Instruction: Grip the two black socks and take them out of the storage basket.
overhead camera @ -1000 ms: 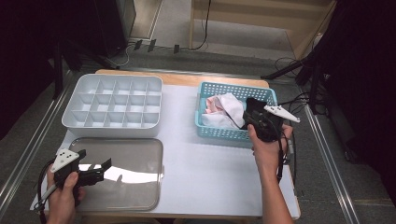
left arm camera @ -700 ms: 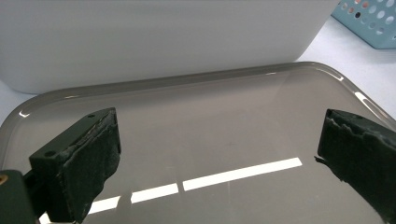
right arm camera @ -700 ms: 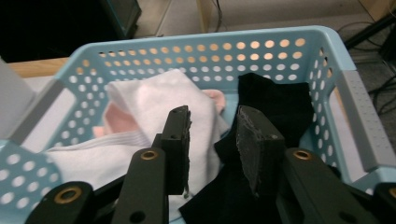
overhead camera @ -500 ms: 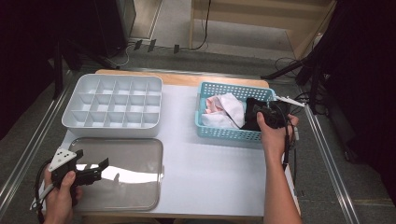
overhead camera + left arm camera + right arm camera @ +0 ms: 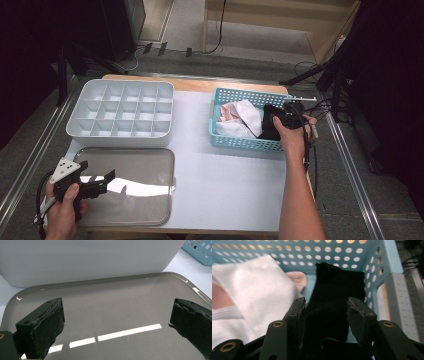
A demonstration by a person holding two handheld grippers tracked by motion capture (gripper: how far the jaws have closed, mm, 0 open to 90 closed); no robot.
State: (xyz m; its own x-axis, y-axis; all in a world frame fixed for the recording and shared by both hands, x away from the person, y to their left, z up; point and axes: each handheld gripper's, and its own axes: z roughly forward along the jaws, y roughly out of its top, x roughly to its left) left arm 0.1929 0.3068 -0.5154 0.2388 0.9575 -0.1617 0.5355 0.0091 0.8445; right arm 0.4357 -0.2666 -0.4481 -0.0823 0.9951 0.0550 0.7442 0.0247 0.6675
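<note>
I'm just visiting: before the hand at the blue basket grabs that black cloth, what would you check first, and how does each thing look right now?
1. Right tool open: ok; its jaws have just been opening.
2. Black cloth lined up between the jaws: ok.
3. Pads pressing on the cloth: cannot tell, not a firm grip so far.
4. White cloth out of the jaws: ok, it lies beside them.
5. Blue basket flat on the table: ok.
6. Left tool out of the way: ok, open over the grey tray.
</note>
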